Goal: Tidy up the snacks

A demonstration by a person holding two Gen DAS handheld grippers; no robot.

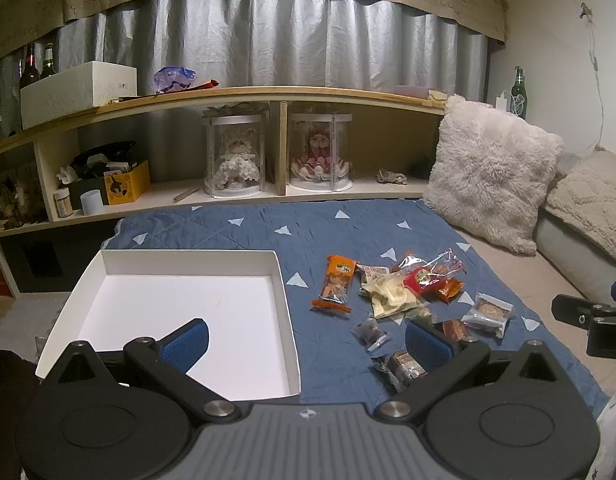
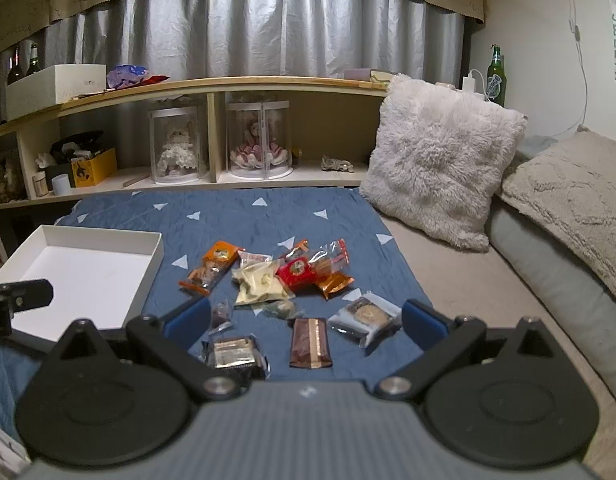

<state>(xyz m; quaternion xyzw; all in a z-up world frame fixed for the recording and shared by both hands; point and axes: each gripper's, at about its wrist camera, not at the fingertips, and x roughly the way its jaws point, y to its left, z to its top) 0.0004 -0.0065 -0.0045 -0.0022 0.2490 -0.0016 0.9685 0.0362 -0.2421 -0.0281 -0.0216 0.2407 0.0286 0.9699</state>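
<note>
Several wrapped snacks lie in a loose heap on the blue quilt (image 2: 268, 220): an orange packet (image 2: 212, 266), a cream packet (image 2: 260, 282), a red packet (image 2: 300, 272), a brown bar (image 2: 309, 342), a dark square packet (image 2: 234, 354) and a clear-wrapped biscuit (image 2: 365, 314). An empty white box (image 1: 176, 304) sits to their left. My left gripper (image 1: 308, 340) hovers open over the box's right wall, nothing between its blue pads. My right gripper (image 2: 306, 320) is open low over the nearest snacks. In the left wrist view the orange packet (image 1: 337, 284) and the heap (image 1: 407, 288) lie right of the box.
A long wooden shelf (image 1: 248, 94) runs behind the bed with doll cases (image 1: 236, 152), a yellow box (image 1: 126, 184) and bottles. A fluffy pillow (image 2: 439, 160) and a folded blanket (image 2: 579, 196) lie at the right. Bare beige sheet (image 2: 467, 280) lies right of the quilt.
</note>
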